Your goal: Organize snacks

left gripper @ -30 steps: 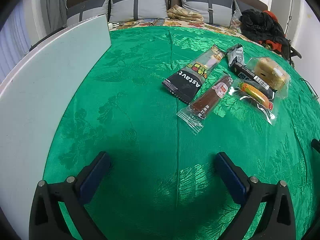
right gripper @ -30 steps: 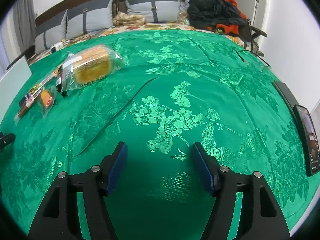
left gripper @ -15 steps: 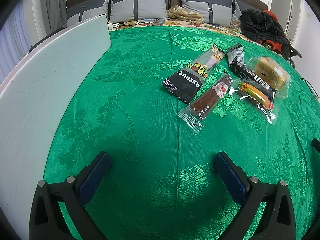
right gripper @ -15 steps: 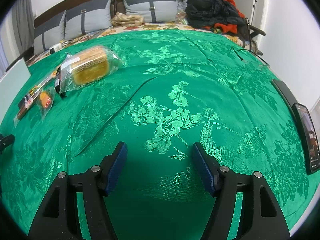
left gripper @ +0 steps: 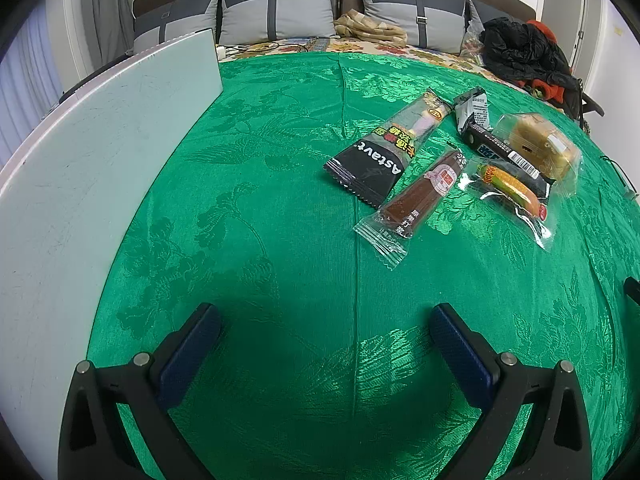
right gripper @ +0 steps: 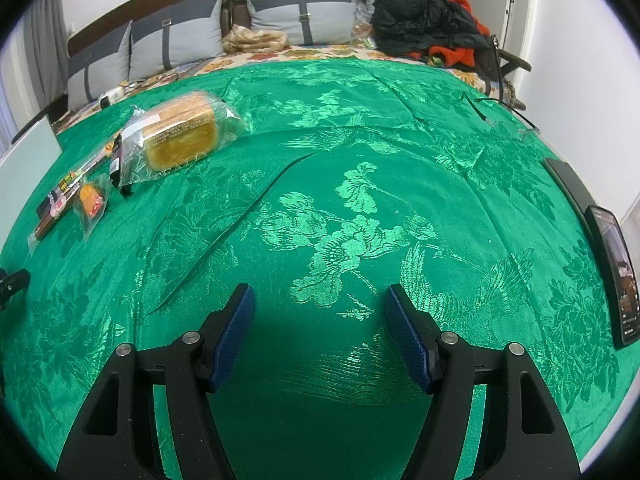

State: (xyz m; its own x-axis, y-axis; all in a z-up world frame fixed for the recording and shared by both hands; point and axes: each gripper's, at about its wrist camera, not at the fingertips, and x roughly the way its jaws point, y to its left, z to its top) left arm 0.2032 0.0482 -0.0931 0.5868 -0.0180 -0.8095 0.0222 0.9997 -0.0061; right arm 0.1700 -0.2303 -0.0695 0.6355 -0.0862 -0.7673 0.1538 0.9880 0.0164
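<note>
Several wrapped snacks lie together on a green patterned cloth [left gripper: 280,240]. In the left wrist view they are a black Astavt packet [left gripper: 372,166], a brown bar in clear wrap [left gripper: 416,196], a black bar [left gripper: 504,152], a small black-and-white packet [left gripper: 474,106], a hot-dog-shaped gummy [left gripper: 510,188] and a wrapped bread loaf [left gripper: 540,146]. My left gripper [left gripper: 324,316] hangs open over bare cloth, short of the snacks. My right gripper [right gripper: 320,292] is open over bare cloth; the bread loaf [right gripper: 180,134] and the gummy [right gripper: 91,198] lie far to its left.
A pale board [left gripper: 80,184] stands along the cloth's left side. A phone [right gripper: 612,268] lies at the cloth's right edge, with a cable [right gripper: 500,120] beyond it. Grey pillows [left gripper: 276,12] and a heap of black and red clothes [right gripper: 428,28] line the back.
</note>
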